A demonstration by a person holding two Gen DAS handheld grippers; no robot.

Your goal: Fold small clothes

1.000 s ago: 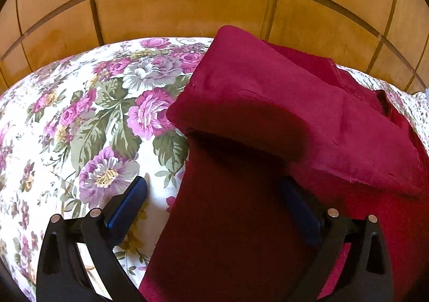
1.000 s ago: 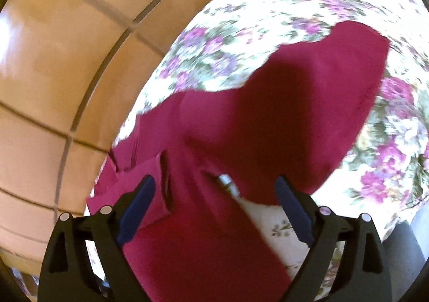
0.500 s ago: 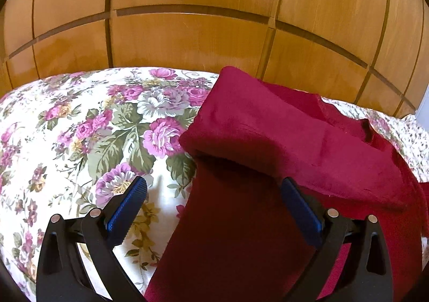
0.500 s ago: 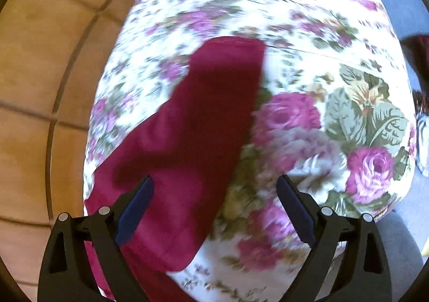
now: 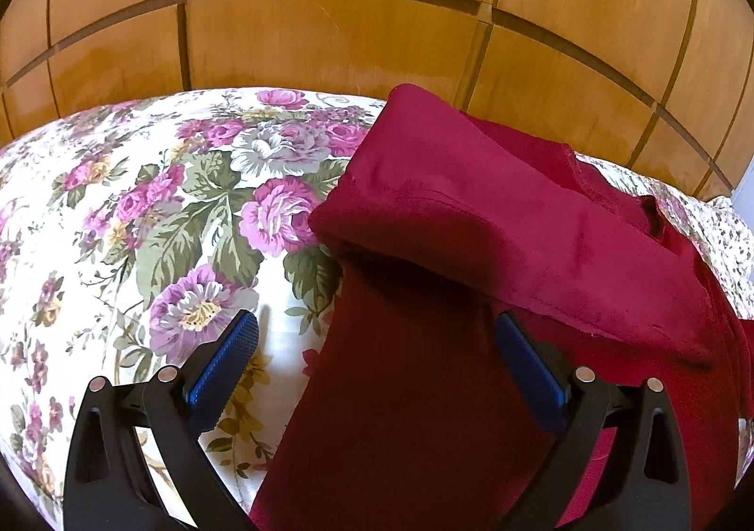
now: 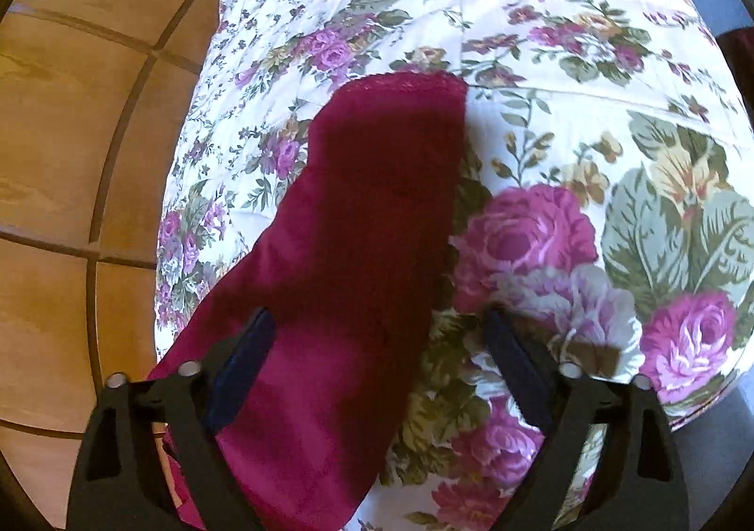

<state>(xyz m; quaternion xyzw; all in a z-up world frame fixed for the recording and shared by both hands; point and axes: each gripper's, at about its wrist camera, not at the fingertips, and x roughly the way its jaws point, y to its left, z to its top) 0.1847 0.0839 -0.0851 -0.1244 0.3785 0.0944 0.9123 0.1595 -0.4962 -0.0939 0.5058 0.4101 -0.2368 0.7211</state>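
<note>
A: Biggest first. Floral bedspread (image 5: 141, 210) over the bed, wooden panel wall (image 5: 330, 36) behind it.

B: Garment?

A: Dark red garment (image 5: 471, 210) lying on the bedspread, right of centre in the left wrist view. One flap is folded across the rest, and a long strip runs down toward the camera. In the right wrist view a long panel of the same cloth (image 6: 367, 210) stretches away, its hemmed end flat on the spread.

B: Claws?

A: Left gripper (image 5: 377, 361) spread wide, nothing pinched, one blue pad over bare bedspread, the other over red cloth. Right gripper (image 6: 377, 356) also spread wide, empty, one finger over the cloth, the other over the flowers.

B: Risks?

A: My read: the folded flap sits loose and puffy, not creased. If either claw closes on a single layer and pulls, the flap likely slides off and the fold opens. The bed looks soft, so pressing down may bunch the bedspread and pinch it along with the garment. The fabric also looks like thick fleece, so it may spring back. The seam edge at the far right is already uneven, so the next fold may go crooked.
</note>
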